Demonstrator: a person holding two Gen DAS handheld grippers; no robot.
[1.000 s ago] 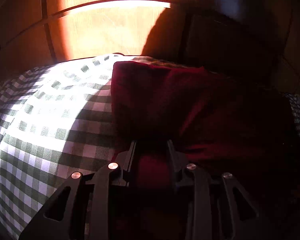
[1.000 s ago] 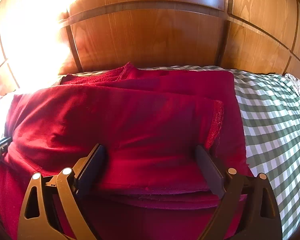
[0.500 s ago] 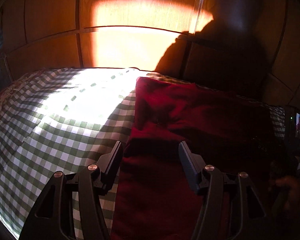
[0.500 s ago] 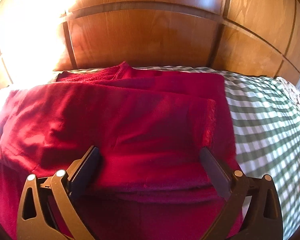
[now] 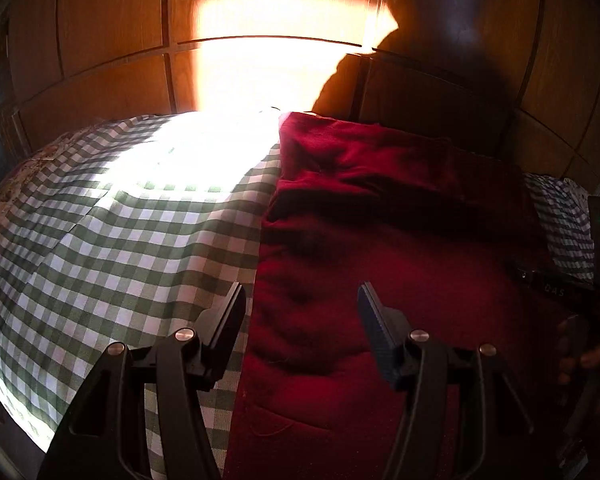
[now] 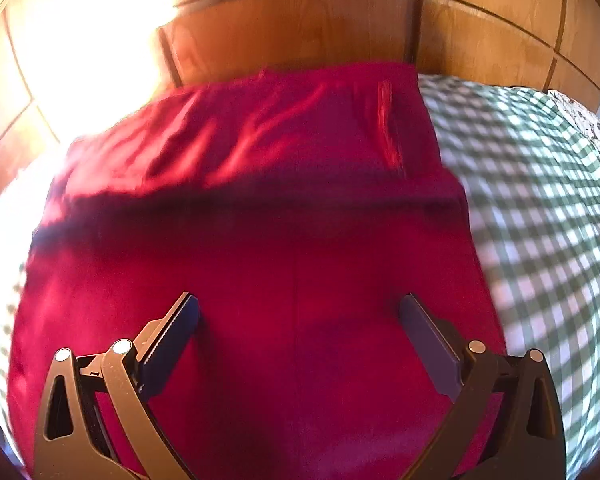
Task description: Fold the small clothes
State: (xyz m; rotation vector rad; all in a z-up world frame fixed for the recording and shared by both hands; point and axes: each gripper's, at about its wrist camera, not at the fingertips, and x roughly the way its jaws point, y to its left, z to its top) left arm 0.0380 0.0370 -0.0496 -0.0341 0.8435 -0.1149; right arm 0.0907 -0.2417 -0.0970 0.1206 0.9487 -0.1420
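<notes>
A dark red garment (image 5: 380,248) lies spread on the green-and-white checked cloth (image 5: 132,240), its far end folded over toward the wooden headboard. My left gripper (image 5: 302,300) hangs open above the garment's left edge, nothing between its fingers. In the right wrist view the same red garment (image 6: 260,220) fills the middle, blurred by motion. My right gripper (image 6: 298,312) stands wide open over its near part, holding nothing.
Wooden panels (image 5: 108,40) rise behind the bed, with a bright sun patch on them and on the checked cloth. The other gripper's device and a hand (image 5: 596,356) show at the right edge of the left wrist view. Bare checked cloth (image 6: 540,200) lies right of the garment.
My left gripper let go of the red fabric, opened and drew back toward the near left. My right gripper opened wider and pulled back over the garment, blurring its view.
</notes>
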